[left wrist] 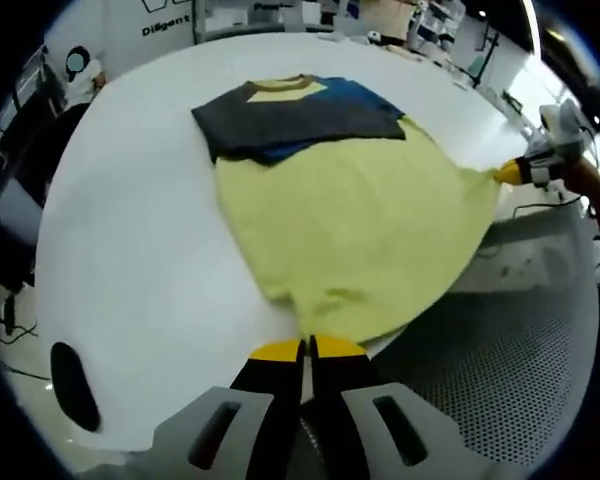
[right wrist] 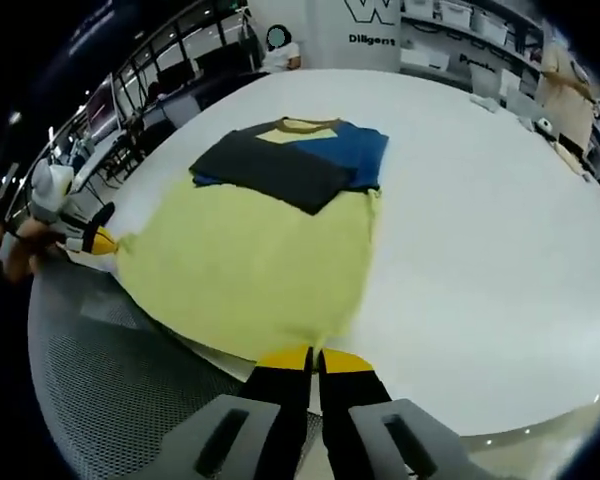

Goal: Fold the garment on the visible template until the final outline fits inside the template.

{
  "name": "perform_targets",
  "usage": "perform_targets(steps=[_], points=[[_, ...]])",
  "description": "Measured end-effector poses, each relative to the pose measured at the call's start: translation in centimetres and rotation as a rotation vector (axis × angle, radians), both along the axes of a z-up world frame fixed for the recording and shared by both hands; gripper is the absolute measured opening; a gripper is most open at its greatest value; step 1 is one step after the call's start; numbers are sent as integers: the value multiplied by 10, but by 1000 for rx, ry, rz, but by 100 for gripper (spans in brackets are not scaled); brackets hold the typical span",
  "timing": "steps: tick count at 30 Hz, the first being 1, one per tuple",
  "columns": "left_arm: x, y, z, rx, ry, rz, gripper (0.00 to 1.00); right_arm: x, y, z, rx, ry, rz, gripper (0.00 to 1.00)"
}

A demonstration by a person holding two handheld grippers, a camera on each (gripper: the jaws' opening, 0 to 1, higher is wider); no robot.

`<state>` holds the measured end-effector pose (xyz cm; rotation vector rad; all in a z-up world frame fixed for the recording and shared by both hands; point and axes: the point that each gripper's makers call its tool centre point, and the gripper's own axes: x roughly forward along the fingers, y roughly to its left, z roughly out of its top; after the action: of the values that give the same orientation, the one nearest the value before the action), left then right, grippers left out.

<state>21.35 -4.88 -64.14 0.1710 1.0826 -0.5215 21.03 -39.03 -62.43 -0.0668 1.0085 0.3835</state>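
Yellow-tipped jaws of the left hand-held gripper [left wrist: 307, 349] are pressed together on the hem of the yellow garment [left wrist: 350, 225] at the lower centre of its view; the right hand-held gripper [right wrist: 314, 358] pinches the other hem corner likewise. From both, the garment runs away toward the upper centre, long axis straight ahead, its collar end with folded dark sleeves [left wrist: 298, 117] farthest. It lies on the white desk [left wrist: 140, 260], hem at the near edge. Both grippers look equally near, so carrying the hem forward toward the collar seems the likely fold.
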Motion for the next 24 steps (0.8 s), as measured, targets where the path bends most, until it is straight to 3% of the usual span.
perform_targets(steps=[10, 15, 24], points=[[29, 1, 31, -65, -93, 69, 0, 31, 1, 35, 57, -124, -26, 0], [54, -1, 53, -120, -184, 124, 0, 47, -1, 48, 71, -178, -44, 0], [78, 1, 72, -117, -255, 147, 0, 66, -4, 63, 77, -235, -39, 0]])
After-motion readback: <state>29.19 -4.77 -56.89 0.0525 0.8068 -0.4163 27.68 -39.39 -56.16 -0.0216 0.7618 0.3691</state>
